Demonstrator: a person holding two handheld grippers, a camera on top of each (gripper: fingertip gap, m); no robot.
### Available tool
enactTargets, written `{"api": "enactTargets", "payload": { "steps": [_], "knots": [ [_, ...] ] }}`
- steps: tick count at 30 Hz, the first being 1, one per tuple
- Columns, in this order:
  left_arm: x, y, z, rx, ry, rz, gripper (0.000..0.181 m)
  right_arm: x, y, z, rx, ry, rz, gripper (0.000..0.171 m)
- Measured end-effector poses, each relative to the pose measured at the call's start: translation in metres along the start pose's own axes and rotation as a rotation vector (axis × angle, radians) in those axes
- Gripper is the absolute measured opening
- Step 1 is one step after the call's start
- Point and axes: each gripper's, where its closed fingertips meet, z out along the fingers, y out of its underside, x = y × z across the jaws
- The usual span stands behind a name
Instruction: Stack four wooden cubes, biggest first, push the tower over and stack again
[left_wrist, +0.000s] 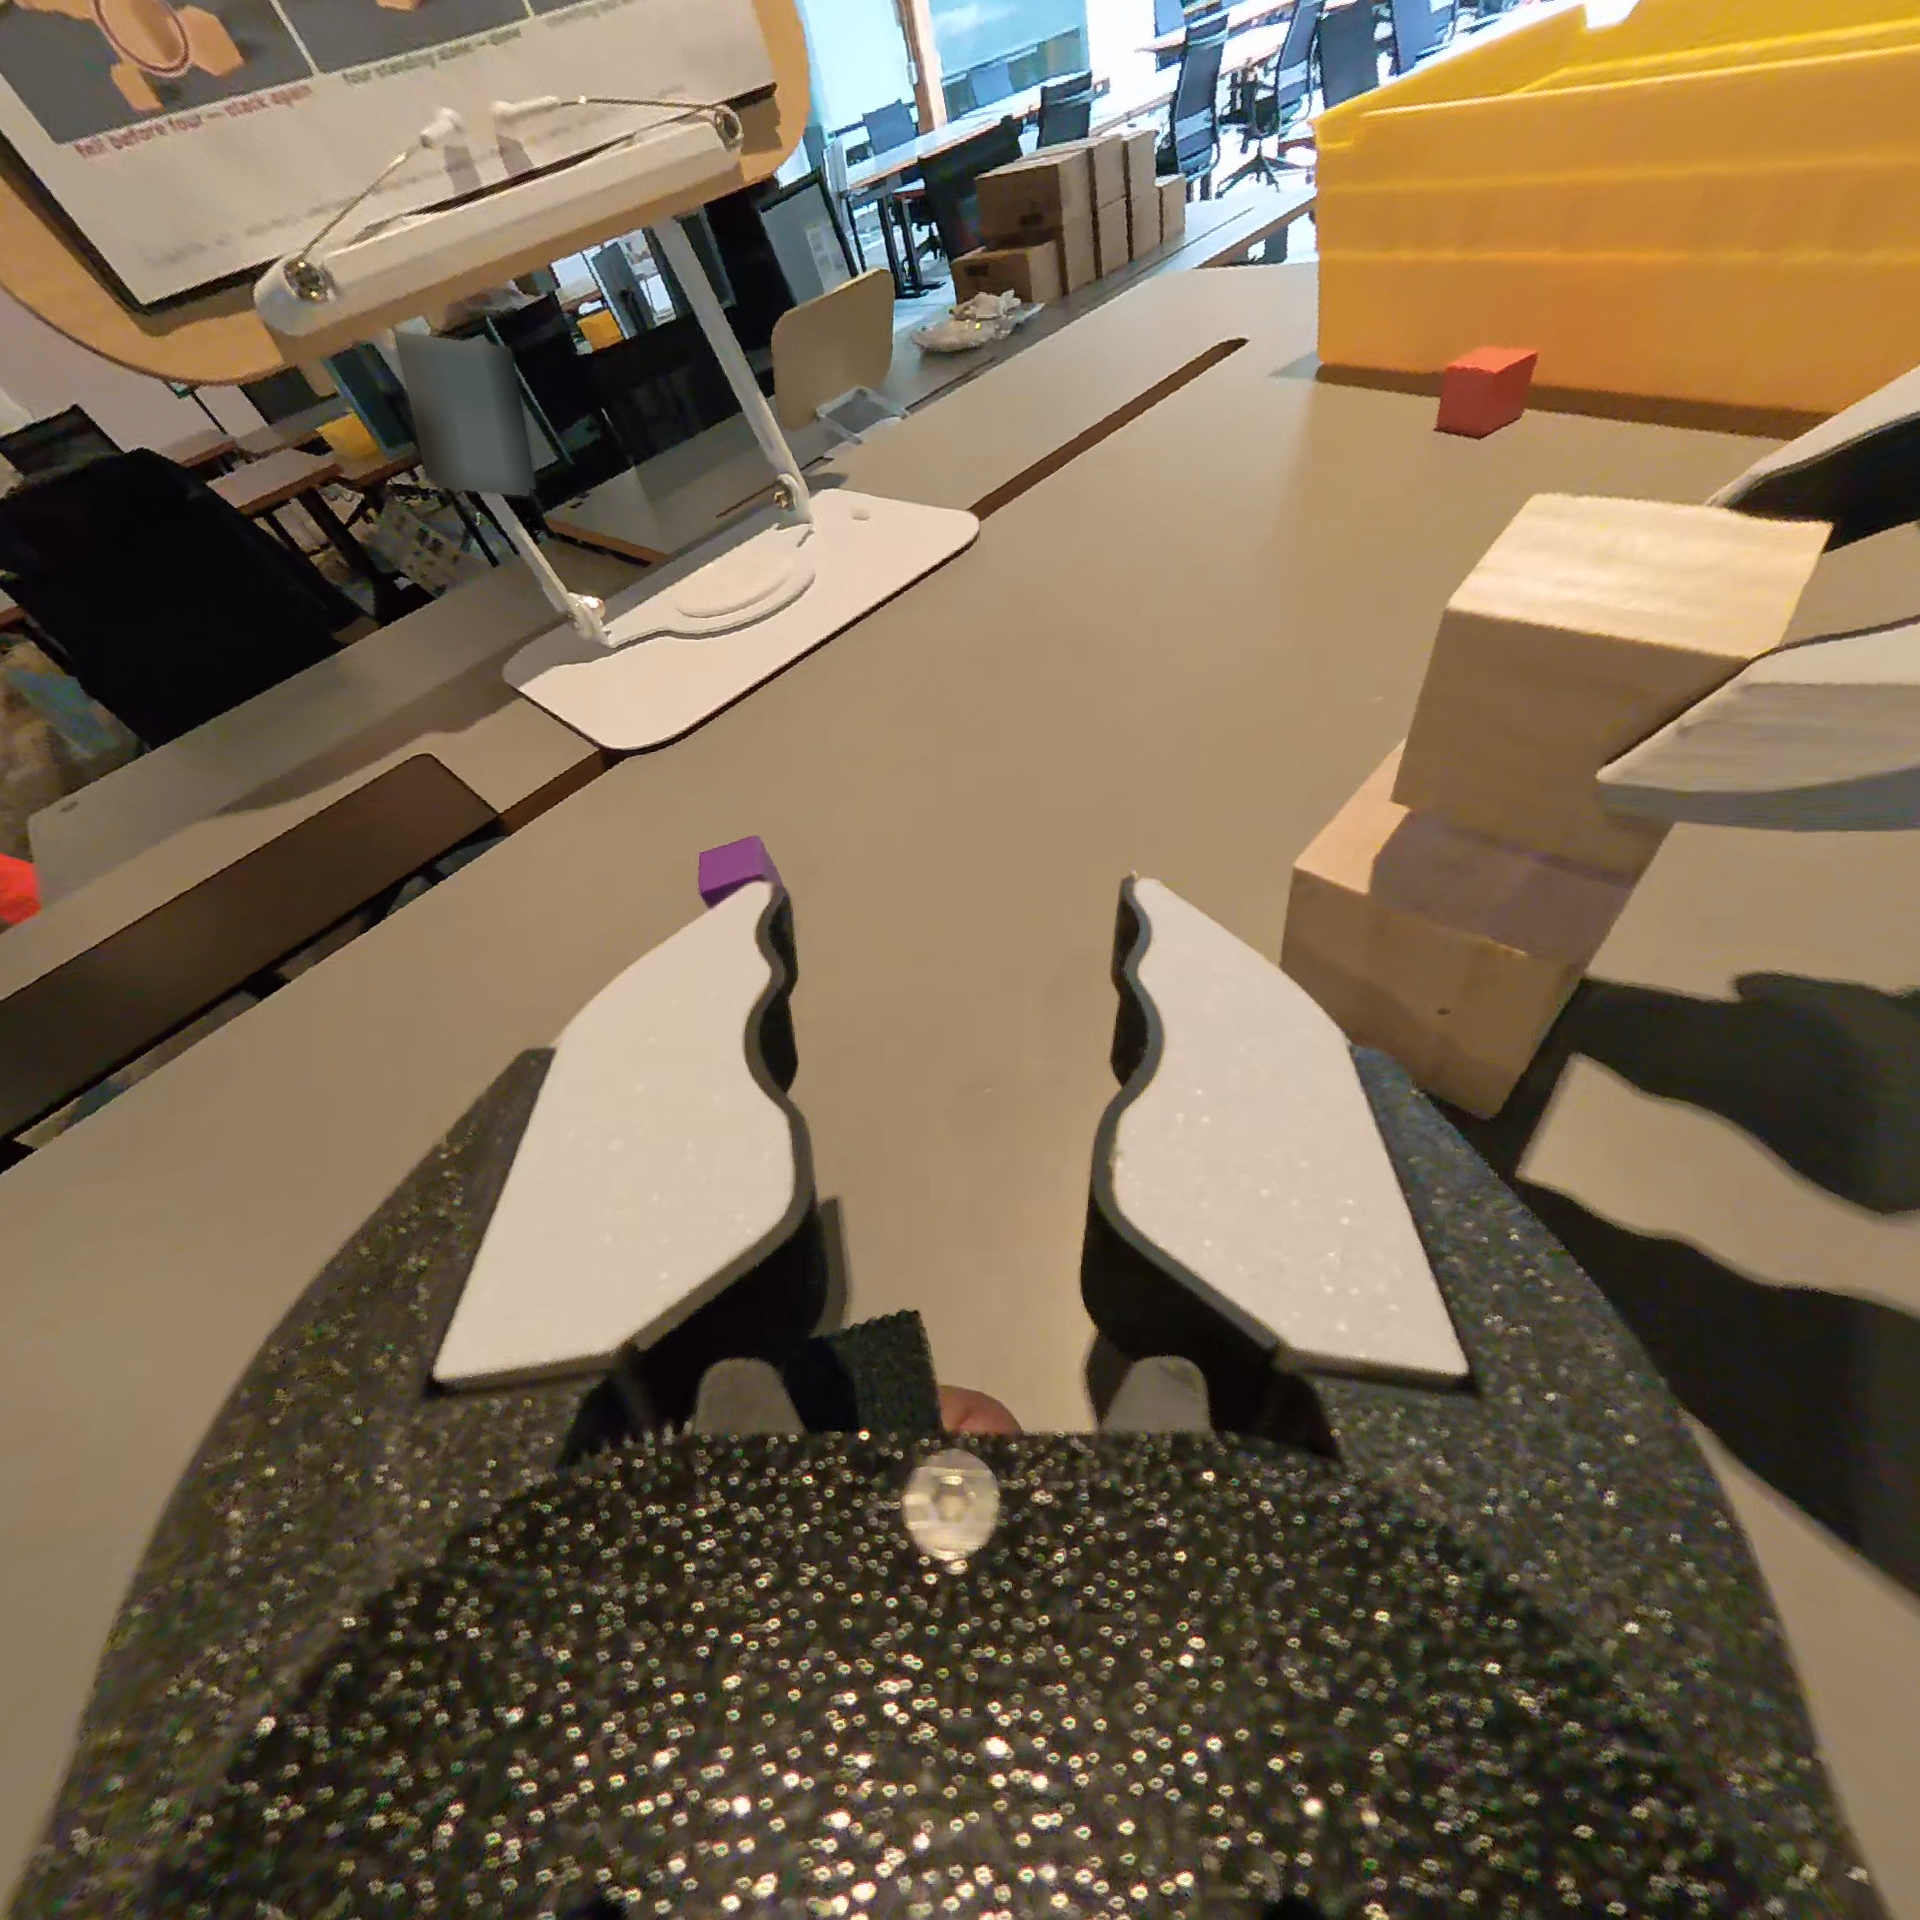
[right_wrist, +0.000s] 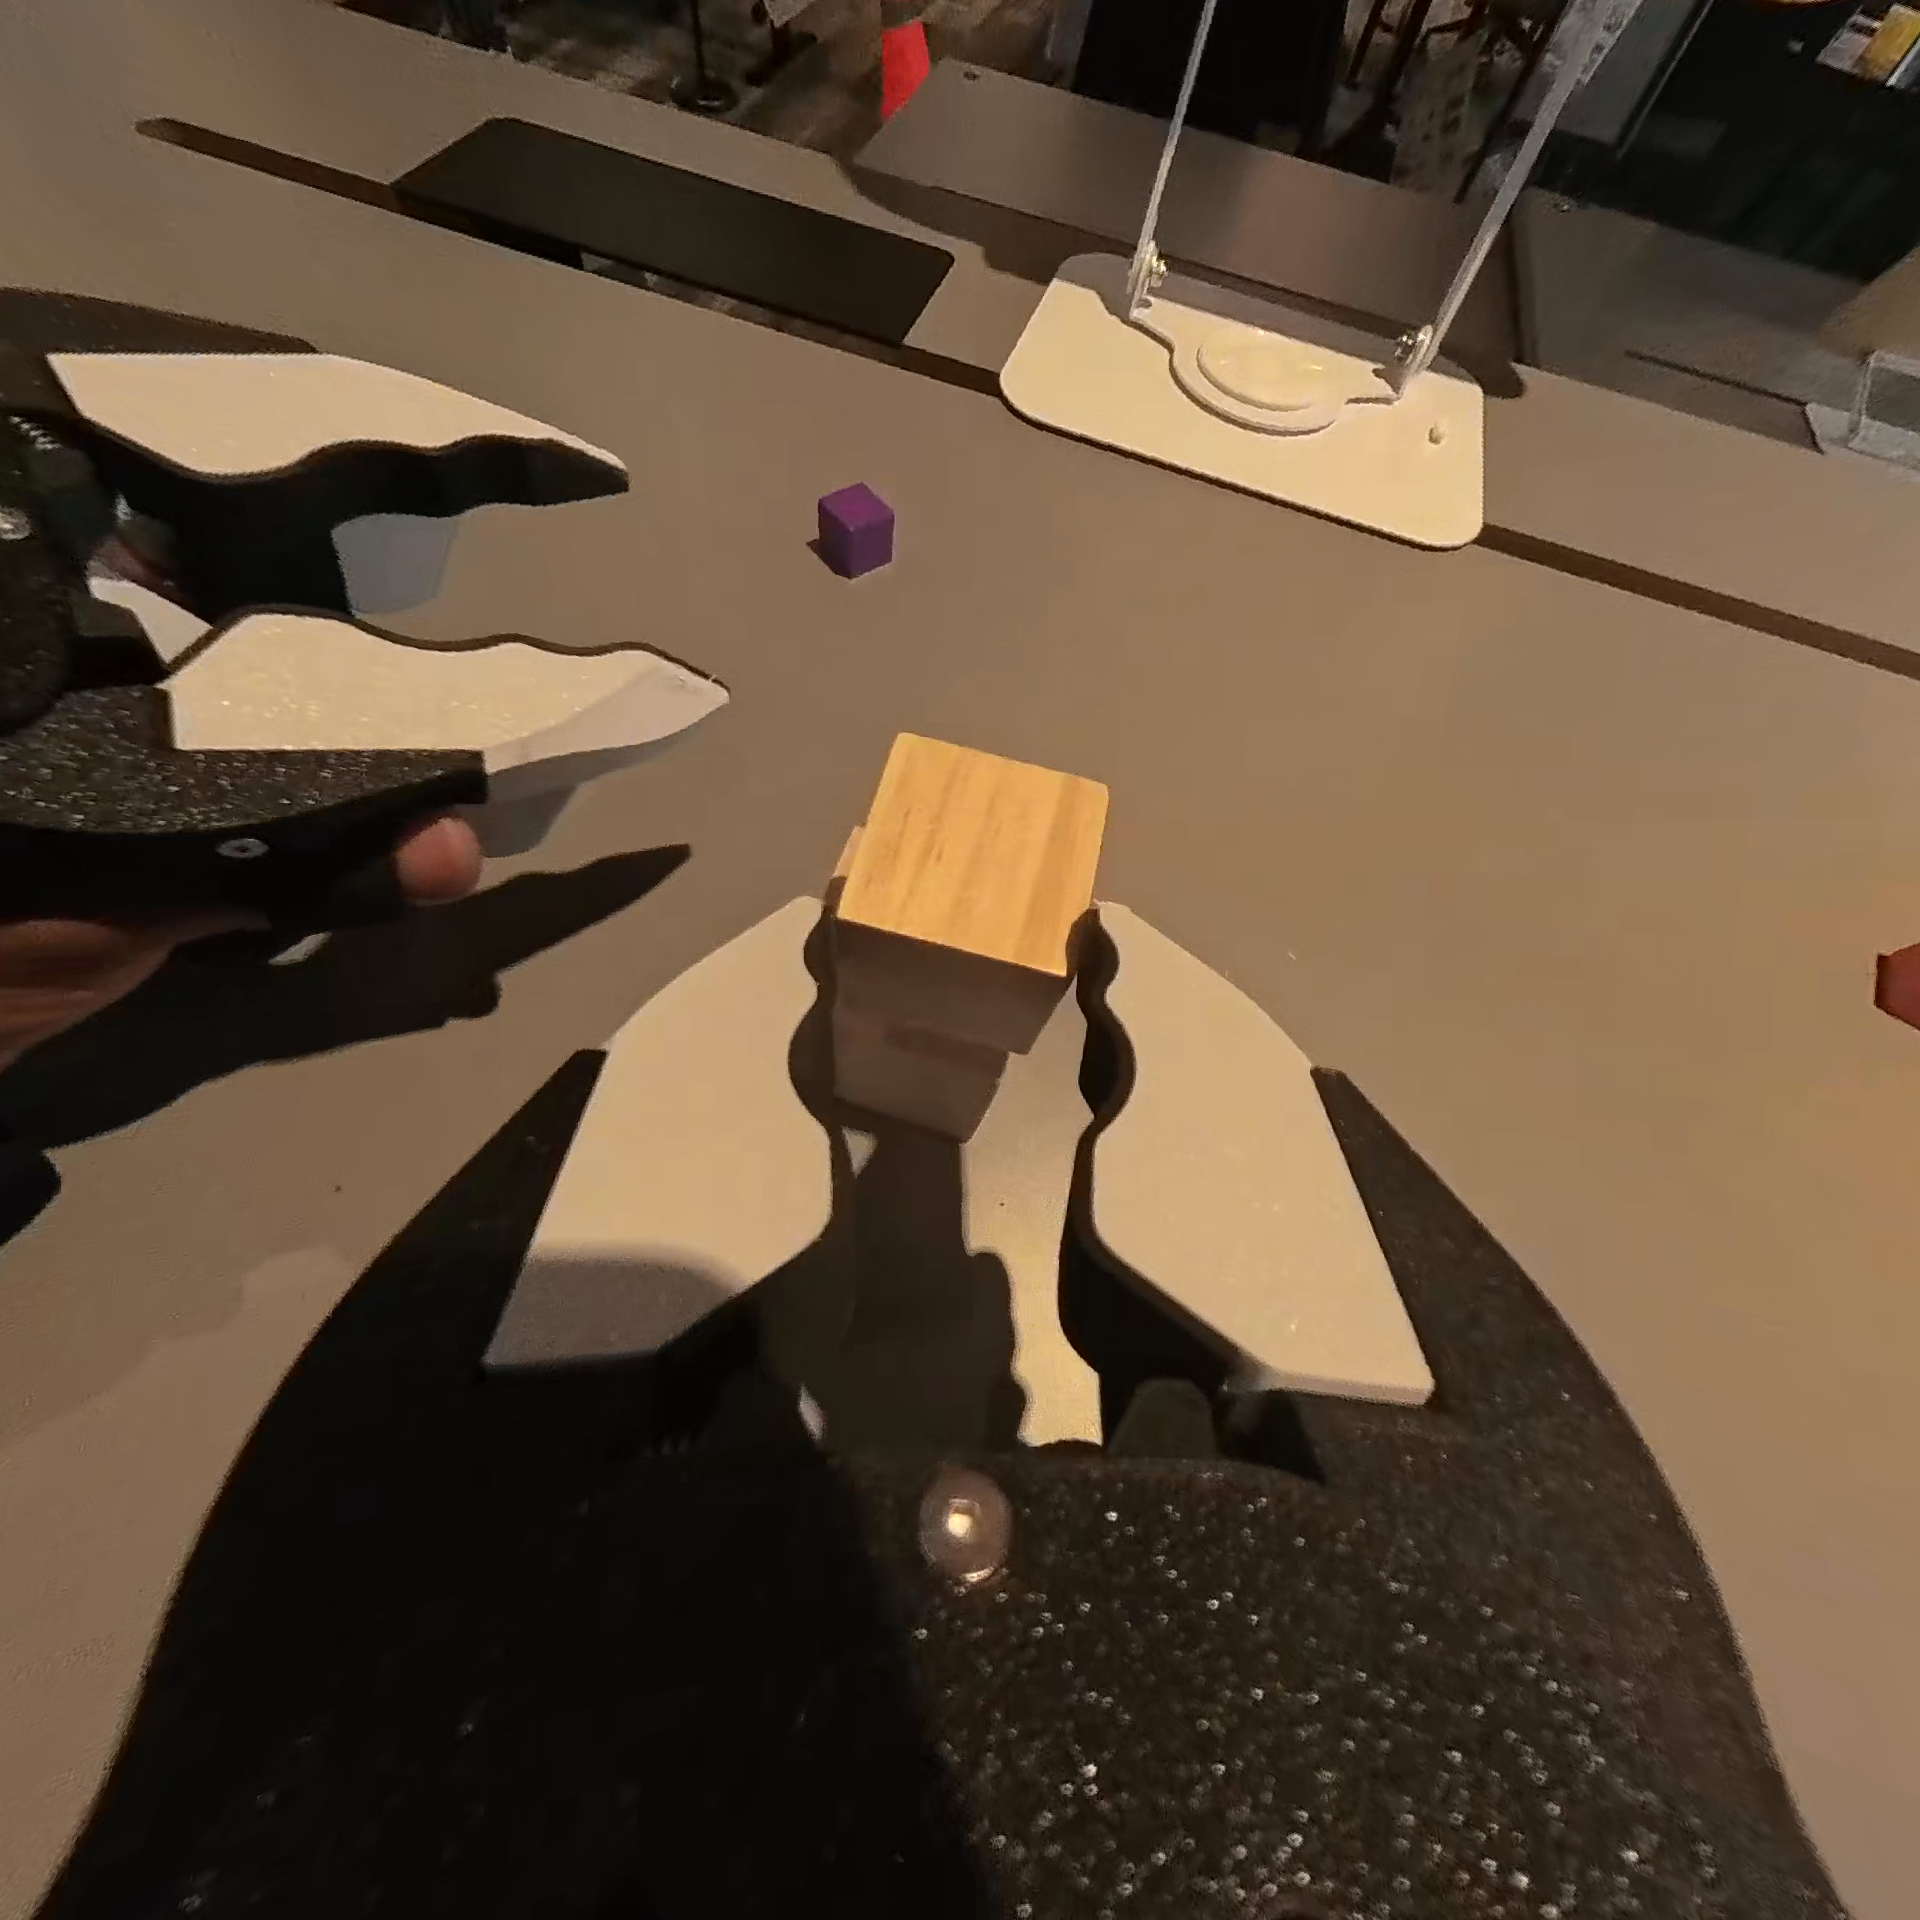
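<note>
Three wooden cubes stand stacked on the grey table (left_wrist: 1039, 675). The big bottom cube (left_wrist: 1423, 997) carries a middle cube (left_wrist: 1507, 883). My right gripper (right_wrist: 951, 925) is shut on the top cube (right_wrist: 971, 852), one finger on each side. That cube (left_wrist: 1590, 644) sits offset toward the left on the middle one, and the right gripper's fingers (left_wrist: 1766, 727) reach in from the right. My left gripper (left_wrist: 951, 894) is open and empty, low over the table to the left of the stack; it also shows in the right wrist view (right_wrist: 675, 582).
A small purple cube (left_wrist: 738, 868) lies just beyond my left fingertip, also in the right wrist view (right_wrist: 855, 528). A red block (left_wrist: 1486, 390) lies by a yellow bin (left_wrist: 1610, 208) at the far right. A white stand base (left_wrist: 748, 613) sits farther back.
</note>
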Motion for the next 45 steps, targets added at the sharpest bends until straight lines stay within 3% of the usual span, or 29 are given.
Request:
{"api": "enactTargets", "payload": {
  "steps": [21, 28, 32, 37, 41, 45],
  "knots": [
    [-0.001, 0.008, 0.003, -0.053, -0.021, 0.042, 0.056, -0.008, 0.005, 0.011, -0.01, 0.014, 0.002, 0.045],
    [-0.002, 0.007, 0.002, -0.05, -0.016, 0.034, 0.056, -0.011, 0.003, -0.001, 0.031, -0.028, 0.011, 0.071],
    [-0.004, 0.007, 0.001, -0.047, -0.021, 0.024, 0.057, -0.008, 0.004, -0.031, 0.112, -0.111, 0.015, 0.073],
    [-0.008, 0.007, 0.001, -0.045, -0.026, 0.001, 0.057, 0.077, 0.01, -0.052, 0.22, 0.043, 0.044, 0.063],
    [-0.008, 0.008, 0.001, -0.051, -0.031, 0.004, 0.056, 0.181, 0.041, -0.019, 0.128, 0.266, 0.183, 0.061],
    [-0.006, 0.008, 0.001, -0.05, -0.031, 0.023, 0.056, 0.247, 0.056, 0.016, 0.04, 0.451, 0.206, 0.061]
  ]
}}
